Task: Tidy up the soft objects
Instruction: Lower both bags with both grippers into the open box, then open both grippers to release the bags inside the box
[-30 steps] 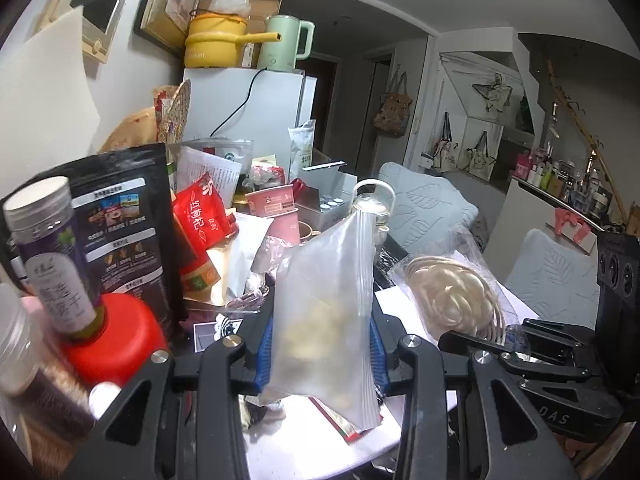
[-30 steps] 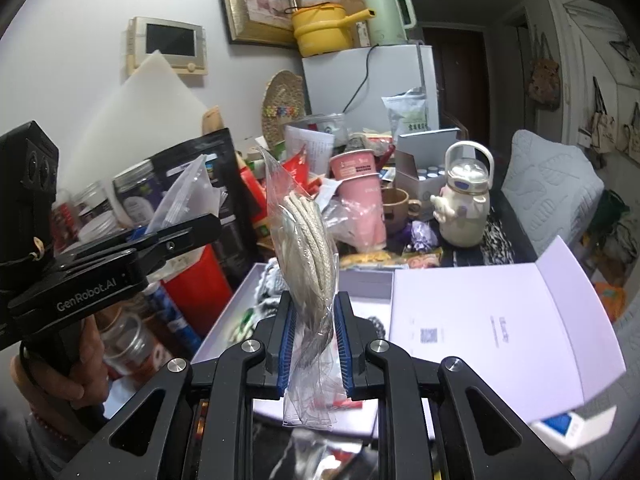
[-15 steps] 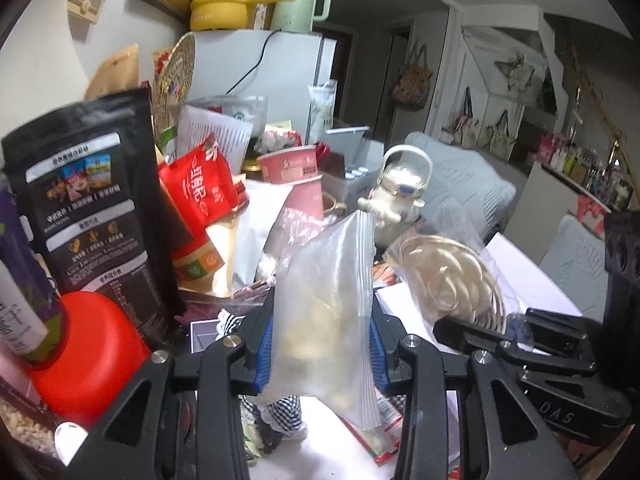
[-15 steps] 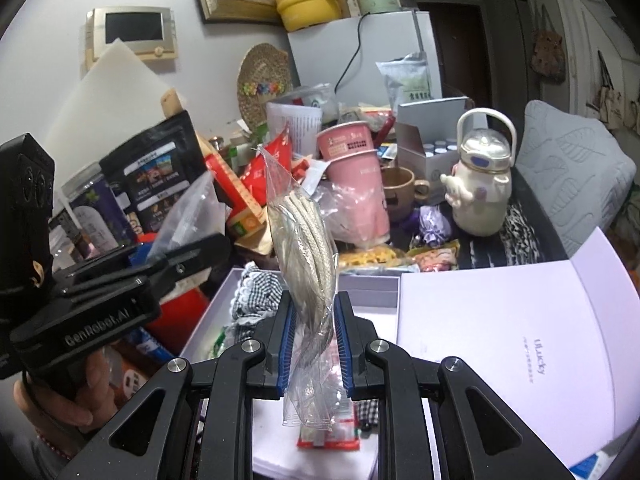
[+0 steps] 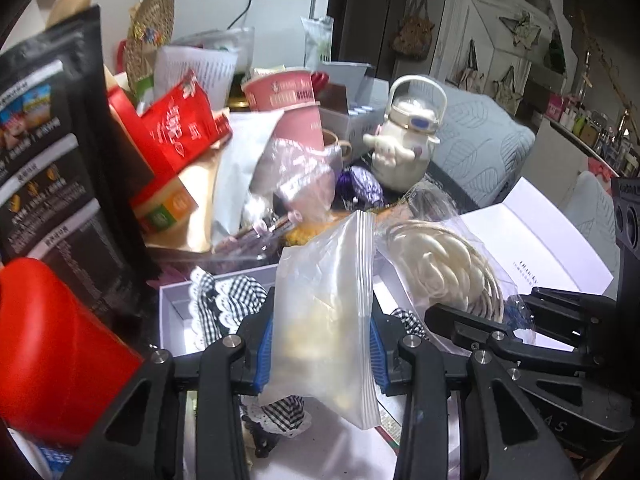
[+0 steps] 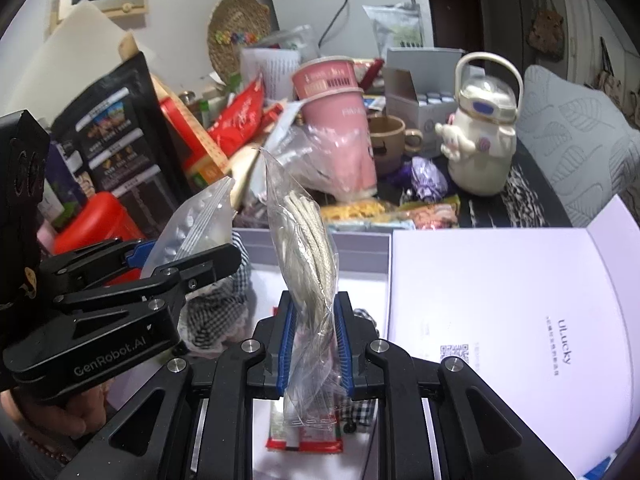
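My left gripper [image 5: 320, 344] is shut on a clear zip bag of pale yellowish pieces [image 5: 324, 312], held over an open white box [image 5: 170, 304]. My right gripper [image 6: 314, 340] is shut on a clear bag of coiled cream rope [image 6: 308, 248], held upright over the same box [image 6: 360, 252]. Each bag also shows in the other view: the rope bag [image 5: 444, 268] to the right, the zip bag [image 6: 192, 232] to the left. Black-and-white checked cloth [image 5: 236, 300] lies inside the box, also in the right wrist view [image 6: 212, 312].
The box's open lid [image 6: 500, 312] lies flat to the right. Behind the box stand a pink cup stack [image 6: 336, 120], a white character kettle [image 6: 480, 136], a brown mug [image 6: 388, 140], a red container [image 5: 52, 348] and a black pouch [image 5: 44, 160].
Both grippers have moved forward and down with their bags, so the open box and the checked cloth now lie right beneath them. Both stay shut.
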The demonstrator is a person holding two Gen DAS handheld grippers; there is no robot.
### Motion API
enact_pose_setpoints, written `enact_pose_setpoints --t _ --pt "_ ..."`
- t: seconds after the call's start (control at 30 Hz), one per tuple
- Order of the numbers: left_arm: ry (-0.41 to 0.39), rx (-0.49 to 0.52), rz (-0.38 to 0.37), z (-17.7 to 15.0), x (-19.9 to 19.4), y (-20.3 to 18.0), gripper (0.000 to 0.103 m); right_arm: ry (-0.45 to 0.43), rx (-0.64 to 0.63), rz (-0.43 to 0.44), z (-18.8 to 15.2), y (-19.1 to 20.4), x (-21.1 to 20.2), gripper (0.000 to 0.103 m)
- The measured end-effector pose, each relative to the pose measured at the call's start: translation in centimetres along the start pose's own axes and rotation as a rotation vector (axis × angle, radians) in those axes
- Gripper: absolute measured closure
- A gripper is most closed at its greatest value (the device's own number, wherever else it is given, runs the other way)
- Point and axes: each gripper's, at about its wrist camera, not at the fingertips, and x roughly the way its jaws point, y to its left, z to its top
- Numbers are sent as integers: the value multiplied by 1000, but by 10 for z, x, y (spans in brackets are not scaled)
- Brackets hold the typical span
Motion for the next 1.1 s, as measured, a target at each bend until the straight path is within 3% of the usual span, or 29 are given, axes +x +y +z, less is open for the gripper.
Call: enact_pose_setpoints --t 0.27,0.43,0.53,0.63,0.7,0.77,1.1 --pt "65 -4 12 -8 23 1 65 57 8 -12 -8 -3 17 82" --pt "103 20 66 -11 36 -1 64 93 2 -32 -15 -2 27 80" --pt "124 30 115 -10 43 0 60 107 4 -38 -18 -2 30 75" --pt "151 15 108 -10 46 3 51 100 1 -51 -18 -1 28 65" --pt "164 4 122 -10 48 5 43 97 -3 -61 -17 -1 27 65" --pt "168 3 131 -10 48 5 37 99 -5 -67 -17 -1 26 65" --pt "113 0 138 -4 23 0 36 52 -32 -77 -10 5 7 65"
